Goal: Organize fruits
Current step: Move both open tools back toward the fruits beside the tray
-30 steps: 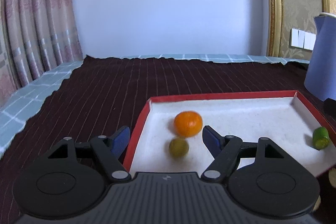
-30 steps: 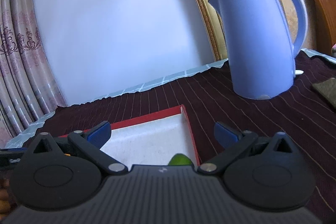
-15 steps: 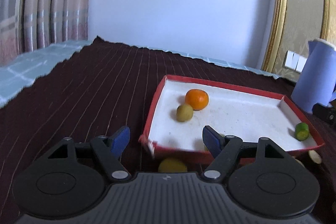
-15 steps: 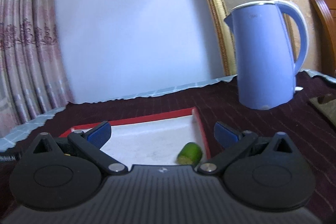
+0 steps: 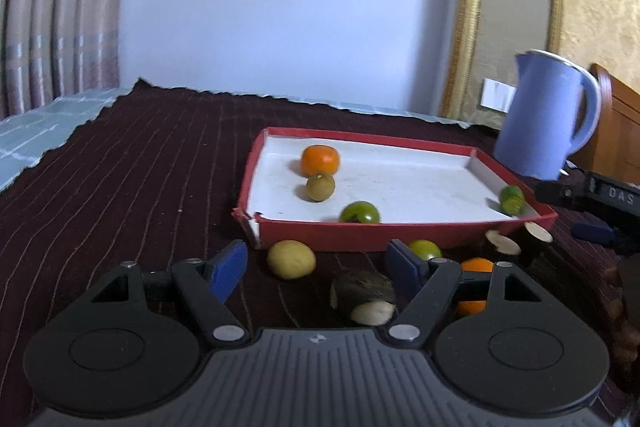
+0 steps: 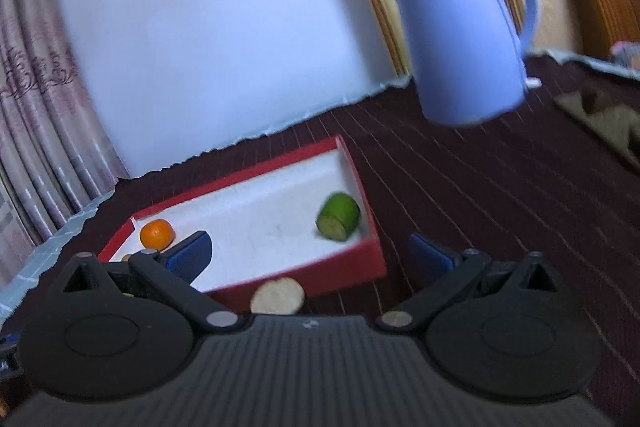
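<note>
A red tray [image 5: 400, 235] with a white floor holds an orange [image 5: 320, 159], a brown-green fruit [image 5: 320, 187], a green fruit [image 5: 360, 213] and a cut green piece [image 5: 512, 199]. In front of it on the dark cloth lie a yellow fruit [image 5: 291, 259], a hairy brown fruit [image 5: 362, 287], a pale piece [image 5: 372, 313], a green fruit [image 5: 425, 249] and an orange [image 5: 476, 267]. My left gripper [image 5: 316, 269] hangs open over these loose fruits, holding nothing. My right gripper [image 6: 312, 255] is open and empty before the tray's [image 6: 340, 271] near right corner, with the cut green piece [image 6: 338, 217] and a pale slice [image 6: 278, 297] ahead.
A blue kettle [image 5: 544, 115] stands behind the tray's right end, also large in the right wrist view [image 6: 460, 27]. Two pale cut slices [image 5: 504, 243] lie by the tray's right front corner. The dark striped cloth [image 5: 120, 187] stretches to the left; a folded cloth [image 6: 600, 115] lies far right.
My left gripper has pulled back from over the tray, so the tray's front wall and the loose fruits before it have come into view. The right gripper also drew back and rolled slightly.
</note>
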Demonstrator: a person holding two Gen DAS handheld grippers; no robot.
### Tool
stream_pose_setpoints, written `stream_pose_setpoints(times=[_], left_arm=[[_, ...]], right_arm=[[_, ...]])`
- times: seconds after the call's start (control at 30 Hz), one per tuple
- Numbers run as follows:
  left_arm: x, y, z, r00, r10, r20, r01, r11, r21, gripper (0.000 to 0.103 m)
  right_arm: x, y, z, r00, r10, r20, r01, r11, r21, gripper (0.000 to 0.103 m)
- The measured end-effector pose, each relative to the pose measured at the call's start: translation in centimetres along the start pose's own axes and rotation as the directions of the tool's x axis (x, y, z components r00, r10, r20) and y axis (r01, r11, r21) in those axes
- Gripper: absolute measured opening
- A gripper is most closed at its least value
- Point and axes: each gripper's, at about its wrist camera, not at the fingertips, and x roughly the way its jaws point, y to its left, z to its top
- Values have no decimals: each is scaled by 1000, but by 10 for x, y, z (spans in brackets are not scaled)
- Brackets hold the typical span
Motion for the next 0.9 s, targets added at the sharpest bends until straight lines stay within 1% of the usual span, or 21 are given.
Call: stream_pose_setpoints(times=[0.17,0.23,0.27,0.33,0.43,0.53,0.6,0.63,0.67,0.73,0.8,0.83,0.87,0.9], left_arm=[[-5,-15,-4,1000,-25,20,24,998,60,76],[-1,-24,-5,1000,-3,-9,4,995,98,76],[2,-28,-6,1000,8,-25,-5,993,120,76],[6,-33,-6,998,26,-51,-19,990,140,76],[12,-33,-6,996,18,-88,-7,992,128,76],[17,-30,-6,993,13,-120,0,994,107,76],[19,-28,-6,989,-3,-146,17,996,90,73],[21,-27,-7,987,-9,-159,23,996,85,72],[22,-28,-7,986,-12,-168,26,996,82,68],[23,-30,-7,985,-2,-171,18,996,90,64],[25,-33,-8,985,16,-171,2,994,108,55],[26,-34,-8,985,31,-170,-12,993,116,48],[26,-36,-8,985,45,-167,-25,992,120,43],[26,-36,-9,985,44,-166,-24,992,122,40]], right_arm=[[-10,1,-8,1000,1,-13,-1,1000,-27,103],[-13,3,-12,1000,18,-22,-19,998,-54,103],[-15,6,-13,1000,10,-20,-11,997,-78,103],[-18,16,-17,999,-42,-1,41,989,-140,103],[-19,30,-20,996,-91,6,90,970,-227,103],[-23,36,-23,996,-93,-1,89,955,-284,103],[-25,36,-23,996,-90,-8,83,948,-306,103],[-26,36,-23,995,-95,-14,85,945,-317,103],[-26,36,-22,995,-102,-20,90,940,-330,103],[-24,36,-21,993,-111,-39,89,929,-359,103],[-22,36,-20,993,-103,-59,73,924,-375,103],[-20,37,-19,992,-102,-70,68,920,-387,103],[-17,39,-18,991,-105,-83,62,911,-408,102],[-14,41,-17,990,-109,-94,60,904,-424,96]])
